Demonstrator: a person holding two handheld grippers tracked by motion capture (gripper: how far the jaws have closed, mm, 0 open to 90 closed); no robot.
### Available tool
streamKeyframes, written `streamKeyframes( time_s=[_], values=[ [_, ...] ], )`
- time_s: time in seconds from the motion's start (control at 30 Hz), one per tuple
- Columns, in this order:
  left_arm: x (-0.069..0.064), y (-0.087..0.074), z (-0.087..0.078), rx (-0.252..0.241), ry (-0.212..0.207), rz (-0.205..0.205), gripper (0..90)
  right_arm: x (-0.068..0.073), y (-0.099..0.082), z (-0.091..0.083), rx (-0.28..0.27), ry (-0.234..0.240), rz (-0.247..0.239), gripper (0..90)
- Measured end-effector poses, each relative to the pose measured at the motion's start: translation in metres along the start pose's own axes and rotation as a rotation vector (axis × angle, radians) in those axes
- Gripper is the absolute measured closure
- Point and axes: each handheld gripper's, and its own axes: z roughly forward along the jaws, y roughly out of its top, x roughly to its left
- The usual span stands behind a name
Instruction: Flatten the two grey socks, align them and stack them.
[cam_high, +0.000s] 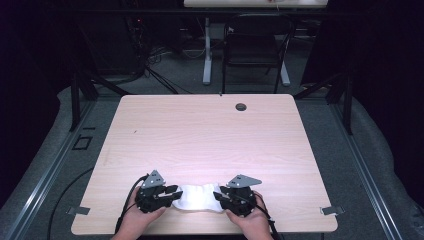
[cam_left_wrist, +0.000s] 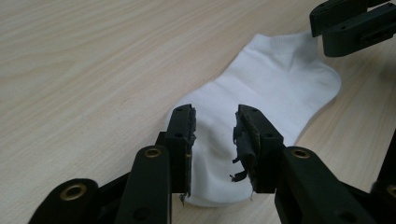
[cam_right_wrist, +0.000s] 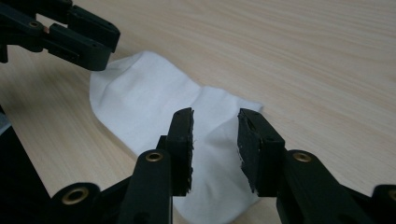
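A white ankle sock (cam_high: 199, 197) lies flat on the wooden table (cam_high: 210, 130) near its front edge. My left gripper (cam_high: 175, 192) is at the sock's left end and my right gripper (cam_high: 217, 194) at its right end, each held in a hand. In the left gripper view the left gripper (cam_left_wrist: 215, 126) has its jaws apart over the sock (cam_left_wrist: 280, 79), pads off the cloth, and the right gripper (cam_left_wrist: 345, 23) is at the far end. In the right gripper view the right gripper (cam_right_wrist: 215, 128) stands open over the sock (cam_right_wrist: 140, 102), with the left gripper (cam_right_wrist: 88, 42) beyond.
A round cable hole (cam_high: 241, 106) sits near the table's far edge. Beyond the table stand a black chair (cam_high: 255, 45) and a white desk leg (cam_high: 207, 50). Dark floor and metal rails flank the table on both sides.
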Motion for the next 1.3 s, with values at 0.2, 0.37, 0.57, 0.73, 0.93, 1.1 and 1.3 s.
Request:
streamKeyframes(
  time_s=[0.2, 0.37, 0.57, 0.73, 0.93, 1.1, 1.3],
  values=[
    [0.001, -0.006, 0.008, 0.036, 0.006, 0.004, 61.3, 0.004, -0.003, 0.016, 0.055, 0.000, -0.064, 62.5],
    [0.001, -0.010, 0.011, 0.053, 0.007, 0.005, 58.7, 0.001, -0.006, 0.019, 0.075, -0.006, -0.053, 61.6],
    [0.002, -0.012, 0.015, 0.067, 0.011, 0.006, 58.5, -0.003, -0.010, 0.022, 0.102, -0.033, -0.061, 61.5],
    [0.002, -0.013, 0.017, 0.068, 0.013, 0.012, 59.0, -0.007, -0.012, 0.022, 0.093, -0.022, -0.041, 61.5],
    [0.002, -0.013, 0.017, 0.062, 0.019, 0.015, 59.5, -0.009, -0.012, 0.023, 0.091, -0.022, -0.043, 61.8],
    [0.004, -0.012, 0.018, 0.064, 0.017, 0.014, 59.5, -0.010, -0.011, 0.024, 0.085, -0.019, -0.032, 61.8],
    [0.007, -0.010, 0.020, 0.059, 0.008, -0.017, 59.0, -0.014, -0.008, 0.024, 0.091, -0.020, -0.029, 61.6]
  ],
)
